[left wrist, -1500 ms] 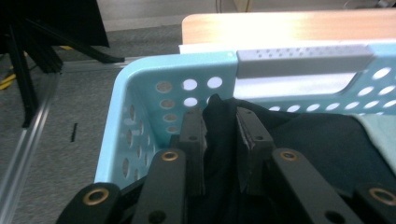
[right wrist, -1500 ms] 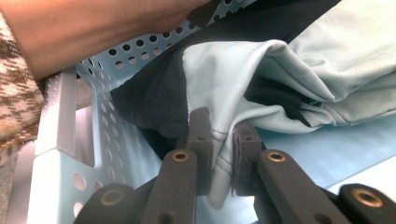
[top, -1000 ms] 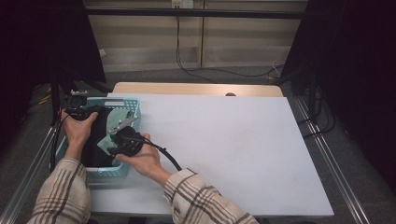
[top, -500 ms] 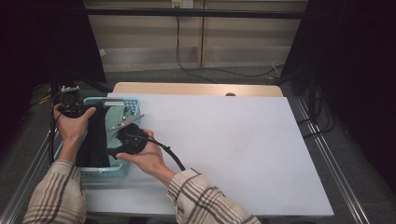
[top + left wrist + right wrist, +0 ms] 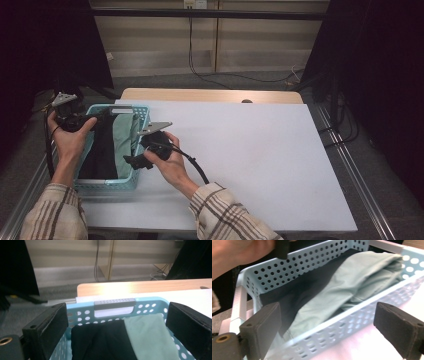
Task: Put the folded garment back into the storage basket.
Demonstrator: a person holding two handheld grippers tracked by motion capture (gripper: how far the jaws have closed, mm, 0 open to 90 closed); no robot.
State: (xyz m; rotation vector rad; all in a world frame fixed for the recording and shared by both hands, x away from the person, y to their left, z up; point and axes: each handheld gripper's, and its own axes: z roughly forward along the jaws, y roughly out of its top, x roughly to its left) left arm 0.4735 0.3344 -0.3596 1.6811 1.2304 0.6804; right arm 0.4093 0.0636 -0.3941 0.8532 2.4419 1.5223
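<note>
Left tool (image 5: pixel 102 114): I've just opened it wide, nothing between the jaws.
Right tool (image 5: pixel 134 162): likewise just opened wide, empty.
Clothes (image 5: pixel 107 145): released, lying in the basket (image 5: pixel 131 182), table's near left.
Meaning: drop looks done.

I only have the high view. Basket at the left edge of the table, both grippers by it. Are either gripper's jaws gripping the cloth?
Observer: No. In the left gripper view the left gripper stands open above the basket, nothing between the pads; its jaws have just been opening.
Operator: And the right one?
Observer: The right gripper is open too, just opened, its jaws either side of the basket's near wall without pressing it.
Operator: What is inside? I see dark and green.
Observer: Two folded pieces side by side: a black cloth and a pale green cloth, the green one bunched at the far end.
</note>
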